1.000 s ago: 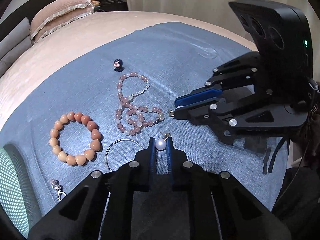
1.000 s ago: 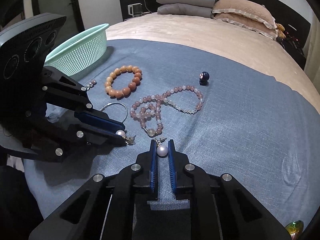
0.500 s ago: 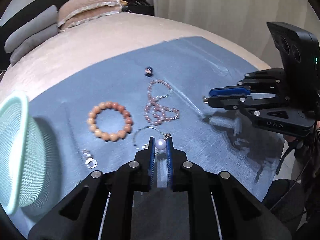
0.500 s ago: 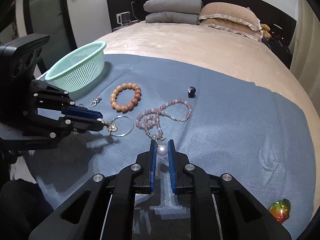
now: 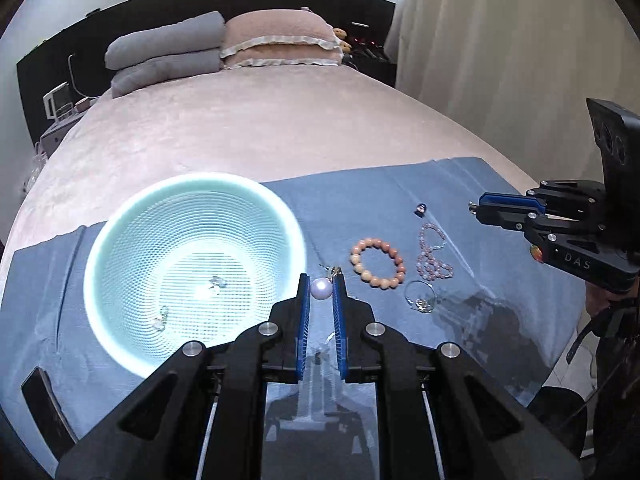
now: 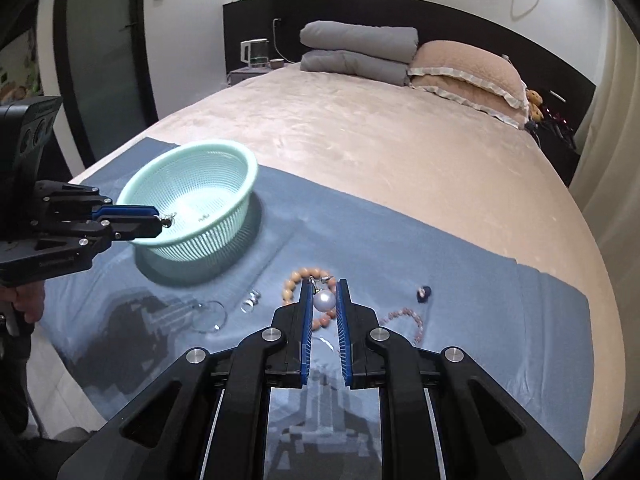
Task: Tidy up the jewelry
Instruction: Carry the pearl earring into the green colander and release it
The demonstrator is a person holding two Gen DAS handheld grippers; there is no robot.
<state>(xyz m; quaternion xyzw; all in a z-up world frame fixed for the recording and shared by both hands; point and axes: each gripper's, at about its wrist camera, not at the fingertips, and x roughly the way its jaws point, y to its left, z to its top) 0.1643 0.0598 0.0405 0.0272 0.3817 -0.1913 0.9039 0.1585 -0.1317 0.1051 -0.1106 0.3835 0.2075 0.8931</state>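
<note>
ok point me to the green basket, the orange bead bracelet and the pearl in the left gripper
green basket (image 5: 120,216), left wrist view, on its rim
orange bead bracelet (image 5: 362,269), left wrist view, on a left-side bead
pearl (image 5: 321,289), left wrist view, on its middle

left gripper (image 5: 321,288), right gripper (image 6: 323,300), jaws clamped (both)

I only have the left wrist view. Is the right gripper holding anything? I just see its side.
Observer: Yes, the right gripper is shut on a pearl earring, same kind as the one in the left gripper.
Operator: Is the left one at the basket?
Observer: Its tip sits at the near rim of the green basket, above the wall.
Operator: Anything on the cloth I'm missing?
Observer: A small silver piece lies beside the thin hoop.
</note>
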